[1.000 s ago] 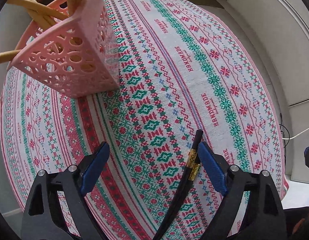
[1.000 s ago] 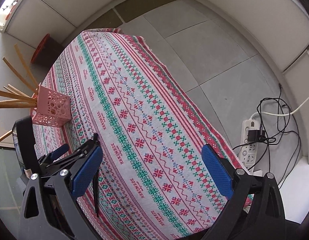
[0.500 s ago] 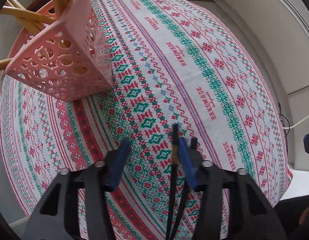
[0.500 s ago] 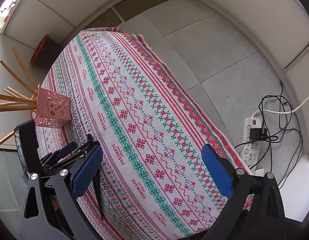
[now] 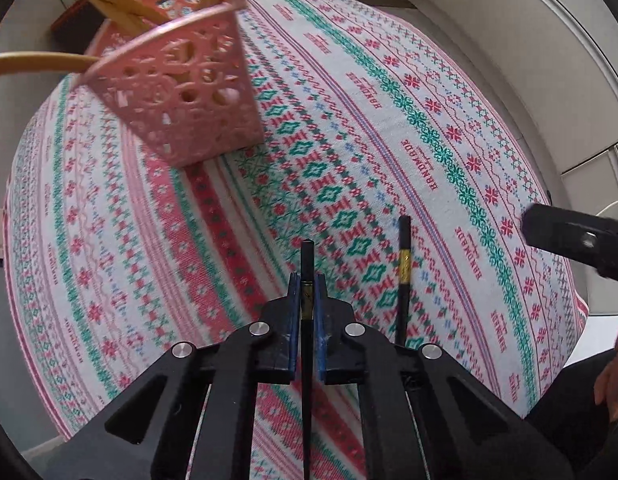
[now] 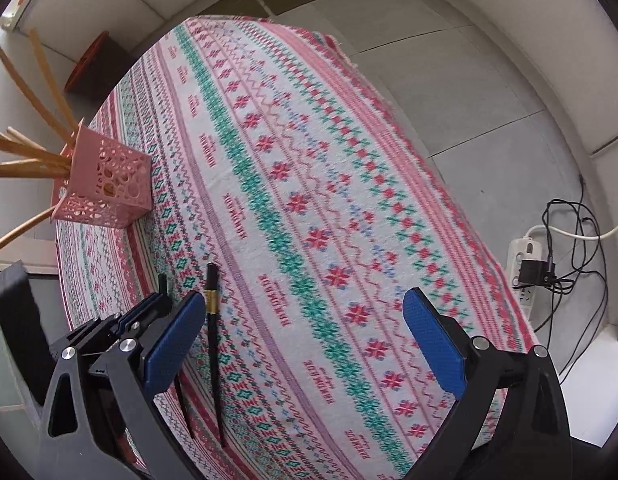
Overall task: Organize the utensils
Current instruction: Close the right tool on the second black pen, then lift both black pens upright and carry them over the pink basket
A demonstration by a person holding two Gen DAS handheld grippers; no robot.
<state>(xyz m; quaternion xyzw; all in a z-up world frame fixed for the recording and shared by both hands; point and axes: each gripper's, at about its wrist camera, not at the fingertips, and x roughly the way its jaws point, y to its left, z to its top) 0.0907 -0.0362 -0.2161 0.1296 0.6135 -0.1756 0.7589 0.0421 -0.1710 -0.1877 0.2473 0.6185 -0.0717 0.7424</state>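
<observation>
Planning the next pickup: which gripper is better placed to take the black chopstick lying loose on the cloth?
Probably right gripper: open, beside loose chopstick; left gripper already clamps another chopstick.

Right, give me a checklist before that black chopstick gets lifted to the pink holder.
1. Left tool shut on the first chopstick: ok; its jaws have just been closing and the stick sits between the pads.
2. Grip near the gold band, not the thin tip: ok.
3. Second chopstick free on the cloth, beside the held one: ok.
4. Whether the two sticks touch lower down: cannot tell.
5. Holder upright with room: cannot tell; wooden sticks already fan out of it.
6. Right tool open and empty, ready for the second stick: ok.
</observation>
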